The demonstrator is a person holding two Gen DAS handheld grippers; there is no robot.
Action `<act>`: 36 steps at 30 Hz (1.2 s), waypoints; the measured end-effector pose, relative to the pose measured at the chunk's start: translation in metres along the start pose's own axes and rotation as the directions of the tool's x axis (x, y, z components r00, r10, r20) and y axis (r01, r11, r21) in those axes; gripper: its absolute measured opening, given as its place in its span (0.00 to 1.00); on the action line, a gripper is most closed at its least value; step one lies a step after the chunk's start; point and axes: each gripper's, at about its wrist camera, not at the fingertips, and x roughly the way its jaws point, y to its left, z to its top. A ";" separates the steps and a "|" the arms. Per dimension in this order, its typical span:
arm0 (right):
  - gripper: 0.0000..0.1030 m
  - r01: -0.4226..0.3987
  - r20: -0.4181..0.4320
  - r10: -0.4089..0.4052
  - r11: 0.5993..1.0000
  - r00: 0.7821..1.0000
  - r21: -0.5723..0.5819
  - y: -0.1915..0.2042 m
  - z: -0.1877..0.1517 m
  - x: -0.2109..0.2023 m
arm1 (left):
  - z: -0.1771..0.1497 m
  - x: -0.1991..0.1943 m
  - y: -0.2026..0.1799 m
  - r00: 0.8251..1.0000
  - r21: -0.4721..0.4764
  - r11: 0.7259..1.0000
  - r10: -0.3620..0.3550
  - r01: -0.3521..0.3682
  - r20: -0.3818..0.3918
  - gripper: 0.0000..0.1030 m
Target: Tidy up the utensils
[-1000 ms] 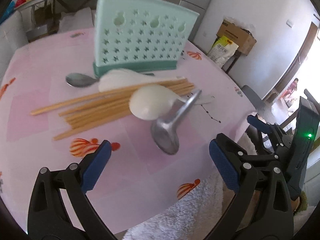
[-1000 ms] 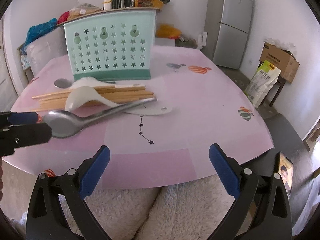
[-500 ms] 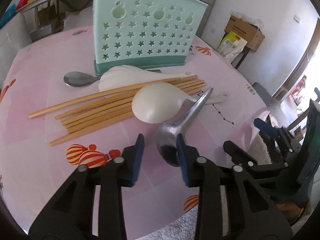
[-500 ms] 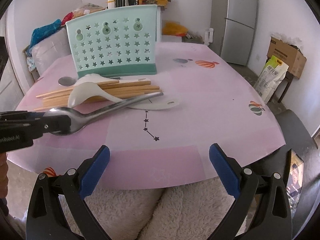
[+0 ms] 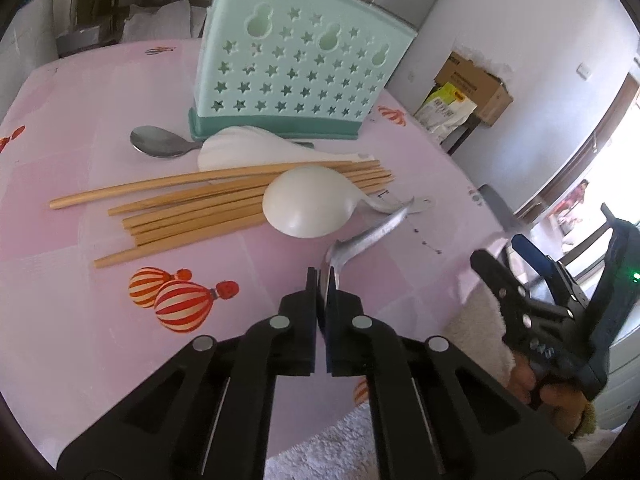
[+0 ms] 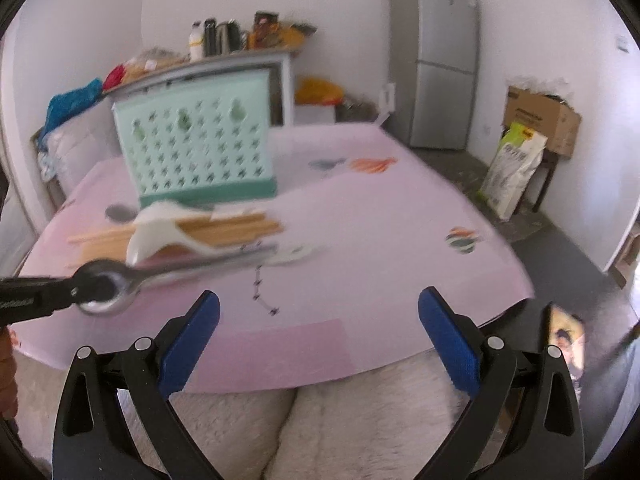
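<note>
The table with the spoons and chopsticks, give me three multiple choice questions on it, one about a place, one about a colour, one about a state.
1. Where are the chopsticks?
A. In front of the rack
B. Inside the rack
C. On the floor

2. What colour is the rack?
A. Red
B. Mint green
C. Black

3. What are the left tongs doing?
A. Standing wide open
B. Holding a chopstick
C. Shut on the metal spoon

Answers: 1 A, they lie on the table before it; 2 B, pale green plastic with star holes; 3 C, the spoon's bowl sits between the closed tips.
</note>
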 end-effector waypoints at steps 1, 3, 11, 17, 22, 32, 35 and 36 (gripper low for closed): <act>0.94 0.012 0.017 -0.012 1.000 1.000 0.007 -0.003 0.002 -0.003 | 0.001 -0.005 0.001 1.000 -0.007 1.000 -0.024 0.024 0.003 0.01; 0.94 0.038 0.052 -0.039 0.999 0.998 0.021 -0.010 0.005 -0.010 | 0.001 -0.013 0.000 0.999 -0.007 0.999 -0.043 0.043 0.007 0.01; 0.94 0.080 0.103 -0.090 0.992 0.991 0.100 -0.033 0.016 -0.016 | 0.014 -0.067 0.020 0.984 -0.088 0.985 -0.140 0.150 0.113 0.01; 0.90 -0.040 0.071 0.045 0.997 0.996 -0.064 0.014 0.019 0.003 | 0.035 -0.100 0.053 0.966 -0.176 0.975 -0.091 0.135 0.241 0.01; 0.71 -0.044 0.035 0.062 0.921 0.997 -0.386 0.081 0.010 0.029 | 0.040 -0.111 0.075 0.958 -0.227 0.967 -0.044 0.112 0.283 0.01; 0.34 -0.017 0.027 0.043 0.786 0.999 -0.618 0.134 -0.003 0.061 | 0.037 -0.112 0.084 0.958 -0.250 0.964 -0.016 0.090 0.285 0.01; 0.22 -0.006 0.041 0.043 0.760 0.998 -0.650 0.147 -0.006 0.061 | 0.035 -0.113 0.085 0.959 -0.250 0.964 -0.012 0.086 0.282 0.01; 0.20 0.008 0.053 0.036 0.756 0.998 -0.654 0.148 -0.008 0.060 | 0.035 -0.113 0.085 0.959 -0.249 0.965 -0.007 0.081 0.283 0.01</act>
